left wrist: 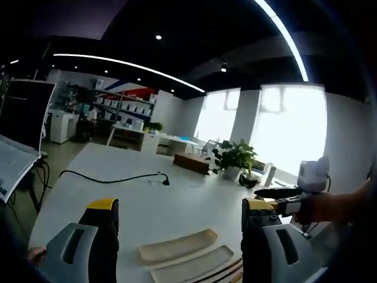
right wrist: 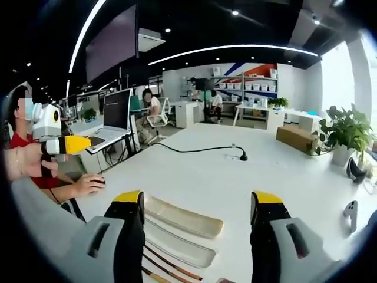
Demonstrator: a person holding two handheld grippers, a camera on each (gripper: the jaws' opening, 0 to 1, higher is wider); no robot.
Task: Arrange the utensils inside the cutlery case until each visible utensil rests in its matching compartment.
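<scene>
Two pale, long, shallow case pieces (left wrist: pixel 178 246) lie side by side on the white table (left wrist: pixel 147 206), low in the left gripper view between my jaws. Thin brown chopsticks (left wrist: pixel 227 272) lie just beyond them at the bottom edge. My left gripper (left wrist: pixel 181 206) is open above them, holding nothing. In the right gripper view the same pale pieces (right wrist: pixel 185 219) and chopsticks (right wrist: pixel 165 266) lie under my right gripper (right wrist: pixel 197 197), also open and holding nothing. Each gripper appears in the other's view, held in a hand: the right gripper (left wrist: pixel 283 203), the left gripper (right wrist: pixel 65 144).
A black cable with a plug (right wrist: pixel 200 150) crosses the table's middle. A potted plant (right wrist: pixel 347 132) and a brown box (right wrist: pixel 297 138) stand at the far side. A laptop (right wrist: pixel 115 115) sits at the left, near a person's hand (right wrist: pixel 88 184).
</scene>
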